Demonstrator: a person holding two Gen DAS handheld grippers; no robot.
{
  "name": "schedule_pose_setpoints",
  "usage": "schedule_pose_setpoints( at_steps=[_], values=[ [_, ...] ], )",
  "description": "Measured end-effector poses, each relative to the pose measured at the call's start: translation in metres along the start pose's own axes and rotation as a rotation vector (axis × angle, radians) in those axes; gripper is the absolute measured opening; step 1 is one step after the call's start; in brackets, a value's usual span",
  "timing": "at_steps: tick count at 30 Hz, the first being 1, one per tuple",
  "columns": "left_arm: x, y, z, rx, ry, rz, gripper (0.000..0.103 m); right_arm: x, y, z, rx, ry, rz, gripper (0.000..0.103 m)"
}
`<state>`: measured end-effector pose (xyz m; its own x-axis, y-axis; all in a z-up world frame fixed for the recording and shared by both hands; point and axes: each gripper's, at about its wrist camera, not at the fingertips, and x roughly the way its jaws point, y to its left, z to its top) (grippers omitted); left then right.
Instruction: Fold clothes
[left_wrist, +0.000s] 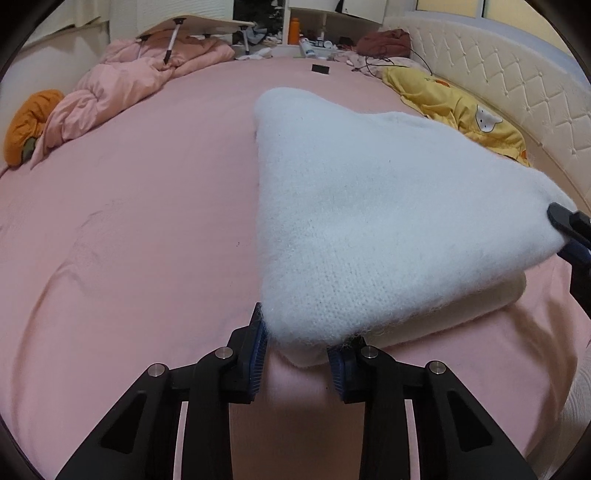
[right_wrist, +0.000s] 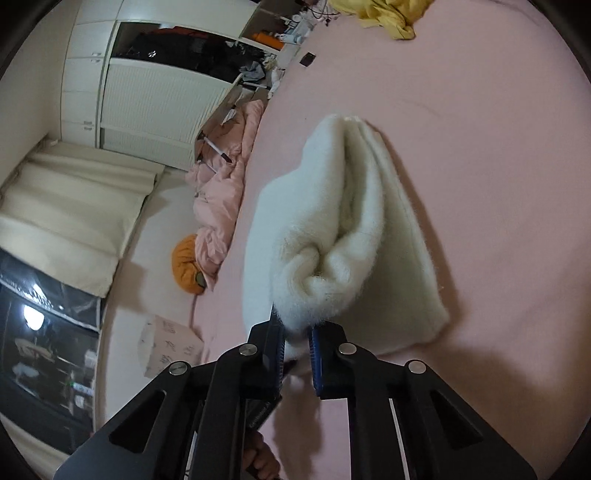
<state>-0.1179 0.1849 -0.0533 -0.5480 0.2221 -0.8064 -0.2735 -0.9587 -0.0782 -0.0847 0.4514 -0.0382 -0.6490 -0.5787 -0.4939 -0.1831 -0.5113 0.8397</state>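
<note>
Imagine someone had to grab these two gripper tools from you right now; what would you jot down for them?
Left gripper: shut on one corner of the white fluffy sweater.
Right gripper: shut on the other near corner of it.
The near part of the sweater is lifted, stretched between the two grippers; the far part lies on the pink bedsheet, over a lower layer of the same knit.
Done: it looks partly folded, with layers already doubled.
Left: probably carry the held edge forward, lay it down and release. A yellow garment by the headboard looks unfolded.
</note>
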Motion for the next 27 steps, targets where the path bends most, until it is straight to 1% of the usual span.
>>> schedule_pose_setpoints(
  at_steps=[2, 3, 4, 9, 10, 11, 12, 13, 14, 15, 16, 17, 18, 19, 20, 22, 23, 24, 25, 27],
  values=[
    [0.001, -0.001, -0.001, 0.002, 0.001, 0.003, 0.029, 0.009, -0.014, -0.005, 0.034, 0.036, -0.06, 0.012],
    [0.001, 0.0, -0.001, 0.001, 0.003, 0.003, 0.029, 0.01, -0.025, -0.007, 0.091, 0.044, -0.048, 0.011],
    [0.001, 0.0, -0.001, 0.001, 0.004, 0.003, 0.029, 0.006, -0.029, -0.009, 0.111, 0.03, -0.022, 0.011],
    [0.001, 0.0, -0.001, 0.0, 0.009, 0.006, 0.029, 0.002, -0.014, -0.003, 0.024, 0.016, -0.095, 0.012],
    [-0.001, 0.0, -0.001, 0.005, 0.009, 0.016, 0.033, 0.002, -0.012, -0.003, 0.011, 0.017, -0.116, 0.014],
    [-0.004, -0.001, -0.002, 0.015, 0.006, 0.032, 0.035, 0.002, -0.012, -0.004, 0.01, 0.028, -0.151, 0.022],
    [-0.008, -0.001, -0.003, 0.024, -0.002, 0.046, 0.044, 0.002, -0.012, -0.006, 0.01, 0.035, -0.201, 0.04],
    [-0.013, 0.0, -0.005, 0.03, -0.009, 0.052, 0.049, -0.002, -0.009, -0.008, 0.008, 0.028, -0.28, 0.045],
    [-0.021, 0.002, -0.008, 0.032, -0.018, 0.051, 0.05, -0.007, -0.006, -0.009, -0.003, 0.002, -0.32, 0.052],
    [-0.028, 0.004, -0.012, 0.034, -0.026, 0.049, 0.051, -0.017, 0.0, -0.011, -0.027, -0.04, -0.347, 0.059],
    [-0.035, 0.007, -0.015, 0.024, -0.026, 0.042, 0.056, -0.026, 0.009, -0.017, -0.062, -0.09, -0.379, 0.064],
    [-0.041, 0.011, -0.018, -0.001, -0.015, 0.031, 0.062, -0.031, 0.016, -0.023, -0.099, -0.113, -0.399, 0.065],
    [-0.047, 0.015, -0.021, -0.025, -0.004, 0.019, 0.074, -0.036, 0.029, -0.031, -0.162, -0.129, -0.421, 0.066],
    [-0.055, 0.019, -0.026, -0.058, -0.002, 0.006, 0.076, -0.039, 0.041, -0.04, -0.22, -0.141, -0.442, 0.066],
    [-0.065, 0.022, -0.032, -0.091, -0.009, -0.007, 0.077, -0.04, 0.049, -0.048, -0.273, -0.143, -0.465, 0.066],
    [-0.081, 0.024, -0.043, -0.118, -0.01, -0.015, 0.077, -0.041, 0.073, -0.072, -0.423, -0.14, -0.546, 0.066],
    [-0.089, 0.023, -0.049, -0.124, -0.01, -0.009, 0.078, -0.039, 0.081, -0.084, -0.48, -0.137, -0.583, 0.066],
    [-0.095, 0.02, -0.056, -0.124, -0.013, 0.002, 0.08, -0.038, 0.088, -0.1, -0.535, -0.136, -0.624, 0.067],
    [-0.102, 0.016, -0.064, -0.114, -0.019, 0.019, 0.084, -0.038, 0.093, -0.114, -0.579, -0.136, -0.664, 0.069],
    [-0.113, 0.006, -0.083, -0.077, -0.032, 0.059, 0.093, -0.041, 0.091, -0.137, -0.598, -0.14, -0.722, 0.075]
  ],
)
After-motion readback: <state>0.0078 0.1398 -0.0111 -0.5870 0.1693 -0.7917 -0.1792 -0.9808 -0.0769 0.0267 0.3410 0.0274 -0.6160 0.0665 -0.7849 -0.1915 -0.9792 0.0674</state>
